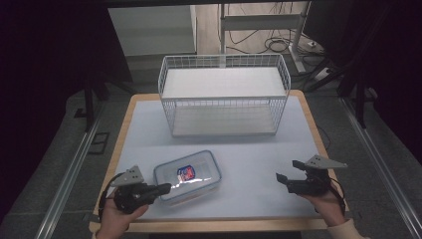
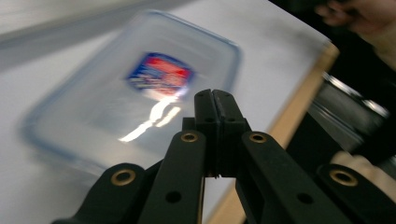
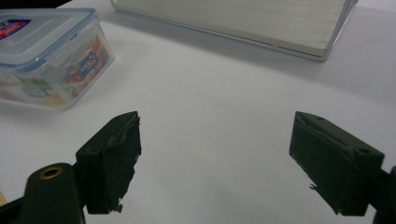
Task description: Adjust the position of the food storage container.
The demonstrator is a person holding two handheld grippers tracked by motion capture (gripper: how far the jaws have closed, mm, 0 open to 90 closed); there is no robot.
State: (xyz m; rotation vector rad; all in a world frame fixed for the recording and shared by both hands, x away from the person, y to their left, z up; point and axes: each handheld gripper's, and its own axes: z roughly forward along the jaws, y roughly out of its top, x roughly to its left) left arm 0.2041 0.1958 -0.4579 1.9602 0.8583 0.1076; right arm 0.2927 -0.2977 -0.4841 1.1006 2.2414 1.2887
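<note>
My left claw [image 1: 161,188] is closed empty at the lidded plastic box [image 1: 187,176] on the table's [image 1: 259,154] near left; my right claw [image 1: 286,172] gapes. Box looks light, rigid, slick: grip its rim.

Container [image 1: 187,175] before basket [image 1: 224,94] on table [image 1: 259,164]

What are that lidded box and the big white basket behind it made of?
The box looks like clear, glossy plastic: its contents show through the wall and light glints off the blue-rimmed lid. The basket seems to be white-coated metal wire, judging by its thin open grid, though the coating is a guess.
</note>
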